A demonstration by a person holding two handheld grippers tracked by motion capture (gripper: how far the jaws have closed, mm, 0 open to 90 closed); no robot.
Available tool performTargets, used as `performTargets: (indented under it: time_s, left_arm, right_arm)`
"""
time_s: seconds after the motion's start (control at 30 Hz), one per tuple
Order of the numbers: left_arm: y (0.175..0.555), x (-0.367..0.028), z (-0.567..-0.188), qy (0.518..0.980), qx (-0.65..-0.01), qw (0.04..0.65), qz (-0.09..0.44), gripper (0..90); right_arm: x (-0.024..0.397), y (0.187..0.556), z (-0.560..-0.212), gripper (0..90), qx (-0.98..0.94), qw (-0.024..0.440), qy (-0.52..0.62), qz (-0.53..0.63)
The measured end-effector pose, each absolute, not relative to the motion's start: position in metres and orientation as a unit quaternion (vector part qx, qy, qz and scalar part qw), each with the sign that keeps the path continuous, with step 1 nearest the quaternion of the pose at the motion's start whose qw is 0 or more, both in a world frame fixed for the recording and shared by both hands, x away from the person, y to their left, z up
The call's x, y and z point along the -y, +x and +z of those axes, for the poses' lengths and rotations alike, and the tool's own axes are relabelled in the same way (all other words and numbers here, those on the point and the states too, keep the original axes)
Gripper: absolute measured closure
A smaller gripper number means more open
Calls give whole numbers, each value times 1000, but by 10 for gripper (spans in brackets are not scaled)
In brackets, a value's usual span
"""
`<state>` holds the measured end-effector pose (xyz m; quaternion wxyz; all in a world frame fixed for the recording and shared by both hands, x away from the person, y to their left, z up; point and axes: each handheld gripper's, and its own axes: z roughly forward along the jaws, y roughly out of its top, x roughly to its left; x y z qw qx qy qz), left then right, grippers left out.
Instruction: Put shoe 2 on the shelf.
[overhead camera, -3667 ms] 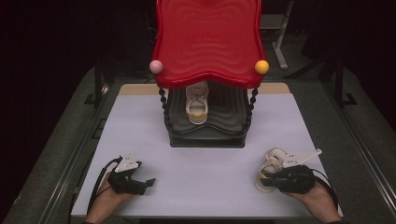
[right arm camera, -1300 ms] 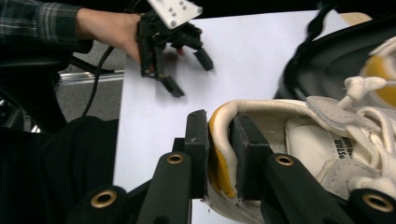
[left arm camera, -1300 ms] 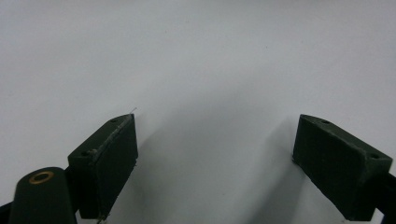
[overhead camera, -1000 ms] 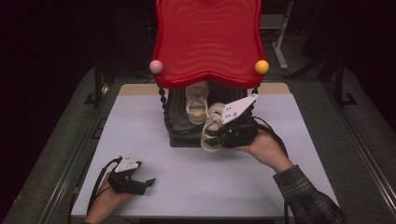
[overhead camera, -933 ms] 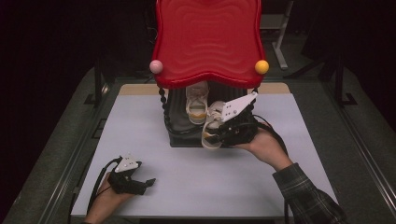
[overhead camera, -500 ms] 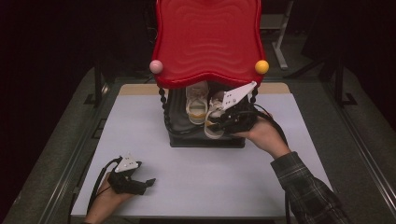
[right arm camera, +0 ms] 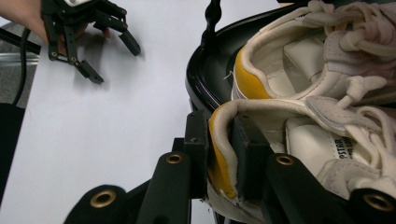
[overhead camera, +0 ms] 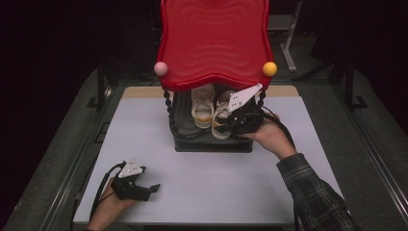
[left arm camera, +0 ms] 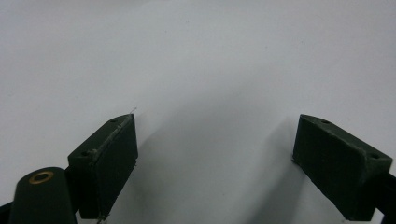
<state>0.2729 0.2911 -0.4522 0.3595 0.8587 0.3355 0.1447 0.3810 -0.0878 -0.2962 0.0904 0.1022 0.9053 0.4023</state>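
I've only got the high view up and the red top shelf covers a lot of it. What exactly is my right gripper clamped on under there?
Observer: The right gripper pinches the heel collar of a white shoe, one jaw inside the collar and one outside on the yellow heel patch.
Operator: Is there a second shoe next to it?
Observer: Yes, the other shoe lies beside it on the black lower tray, heel toward the same side, laces loose.
Operator: And my left gripper, anything in it?
Observer: No. The left gripper has its jaws wide apart, with bare white table between them.
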Motion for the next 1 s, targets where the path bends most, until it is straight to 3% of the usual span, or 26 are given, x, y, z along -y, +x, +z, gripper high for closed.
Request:
performTargets:
  time_s: [0.47,0.57,0.63,0.8,1.0]
  left_arm:
    - [273,-291,-452,858,-336,360,145,132]
    - [273,-291,-452,859,-335,359,145,132]
    - [273,-291,-452,859,-335,358,144,132]
    - [276,-287,-448,864,-344,341,137,133]
    - [279,-270,-437,868,-332,351,116,231]
  right_arm:
    - [87,387,-303,762,-907,116,107,391]
    - [87,385,-303,732,-906,120,111,391]
    - [89,383,-302,657,-903,127,119,394]
    - [101,375,-291,630,-889,130,129,419]
    - [117,356,-279,633,-878,139,144,434]
